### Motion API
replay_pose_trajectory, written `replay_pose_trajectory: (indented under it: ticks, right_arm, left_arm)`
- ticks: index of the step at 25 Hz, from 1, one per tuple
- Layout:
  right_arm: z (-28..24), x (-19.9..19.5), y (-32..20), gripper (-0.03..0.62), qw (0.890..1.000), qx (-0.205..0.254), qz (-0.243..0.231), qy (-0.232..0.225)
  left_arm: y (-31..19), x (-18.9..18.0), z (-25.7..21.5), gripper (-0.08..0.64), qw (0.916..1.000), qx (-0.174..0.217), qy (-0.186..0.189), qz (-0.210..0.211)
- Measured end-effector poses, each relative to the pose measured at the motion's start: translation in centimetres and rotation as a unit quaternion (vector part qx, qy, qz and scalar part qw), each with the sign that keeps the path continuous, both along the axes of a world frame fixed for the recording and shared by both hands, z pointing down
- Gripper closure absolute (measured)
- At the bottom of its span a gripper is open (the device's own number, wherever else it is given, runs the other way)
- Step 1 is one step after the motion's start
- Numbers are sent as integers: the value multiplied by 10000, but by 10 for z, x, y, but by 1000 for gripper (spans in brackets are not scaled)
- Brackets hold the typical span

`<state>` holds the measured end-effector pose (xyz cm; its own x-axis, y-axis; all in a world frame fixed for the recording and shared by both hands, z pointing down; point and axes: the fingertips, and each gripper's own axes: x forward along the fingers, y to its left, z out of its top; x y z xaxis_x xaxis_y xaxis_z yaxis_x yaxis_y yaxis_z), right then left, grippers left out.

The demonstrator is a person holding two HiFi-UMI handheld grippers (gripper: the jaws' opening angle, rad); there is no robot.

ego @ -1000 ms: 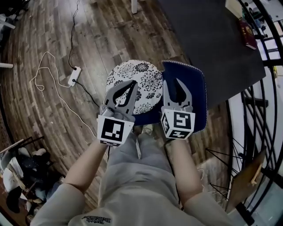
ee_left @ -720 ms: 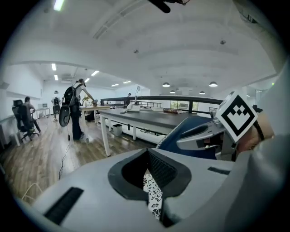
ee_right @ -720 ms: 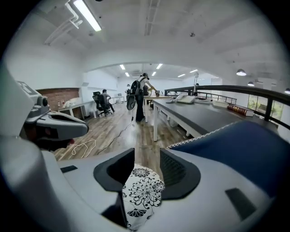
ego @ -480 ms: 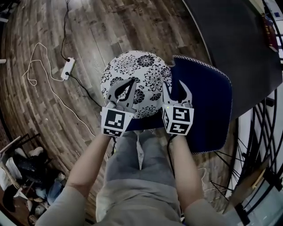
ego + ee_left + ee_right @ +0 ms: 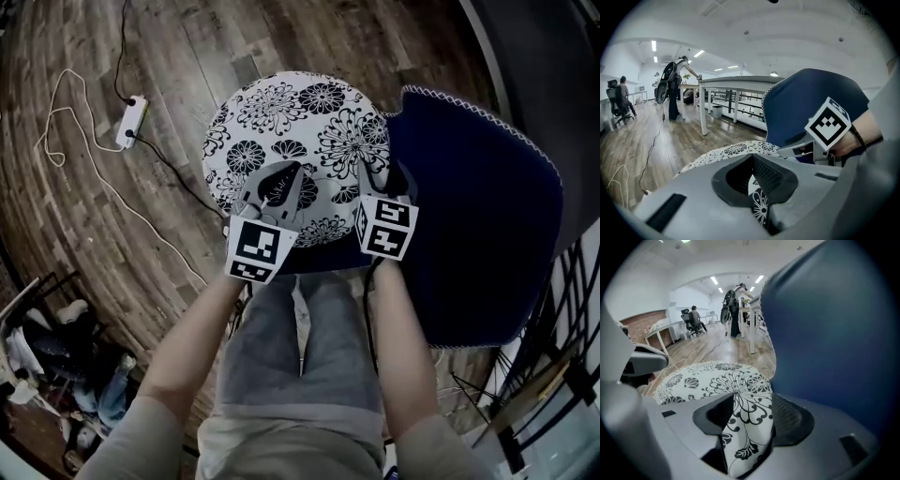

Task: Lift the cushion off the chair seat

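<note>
A round white cushion with black flowers (image 5: 281, 112) lies on the chair seat, in front of the navy chair back (image 5: 478, 216). Both grippers sit at its near edge. My left gripper (image 5: 289, 169) is shut with its tips together; in the left gripper view (image 5: 757, 157) flowered fabric shows through the narrow slit behind them. The jaws of my right gripper (image 5: 380, 173) are opening. In the right gripper view a raised fold of the cushion (image 5: 740, 427) stands between its spread pads (image 5: 787, 416), beside the chair back (image 5: 834, 333).
A power strip (image 5: 131, 122) and a white cable (image 5: 56, 122) lie on the wood floor at the left. A dark table top (image 5: 544, 56) is at the upper right, black metal framing (image 5: 562, 356) at the right, clutter (image 5: 47, 356) at the lower left.
Both grippers have come down onto the cushion's near edge, and the view has closed in on the chair. The right gripper's jaws have spread wider; the left stays shut.
</note>
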<state>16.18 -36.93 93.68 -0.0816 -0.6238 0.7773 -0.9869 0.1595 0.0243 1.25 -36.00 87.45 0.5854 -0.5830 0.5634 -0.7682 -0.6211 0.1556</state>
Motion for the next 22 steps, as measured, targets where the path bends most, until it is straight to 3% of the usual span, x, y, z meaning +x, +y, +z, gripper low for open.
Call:
replay_pose_trajectory:
  ticks: [4, 8, 11, 13, 15, 22]
  right_arm:
    - [38, 4, 15, 359, 9985, -402, 288, -228]
    - [59, 1, 20, 360, 9979, -487, 347, -248]
    - [61, -1, 18, 413, 9983, -492, 277, -164]
    - [55, -5, 17, 476, 9988, -457, 190, -50]
    - [45, -9, 17, 589, 9994, -322, 67, 41]
    - [-33, -25, 14, 589, 9989, 337, -319, -82]
  left_arm:
    - [8, -2, 20, 555, 9998, -195, 48, 29]
    - [12, -12, 34, 555, 9994, -341, -6, -38]
    - [15, -18, 40, 555, 9993, -344, -131, 12]
    - [16, -22, 39, 555, 9992, -344, -200, 15]
    - [17, -26, 35, 555, 9991, -348, -225, -27]
    - [17, -30, -19, 555, 9995, -178, -131, -210]
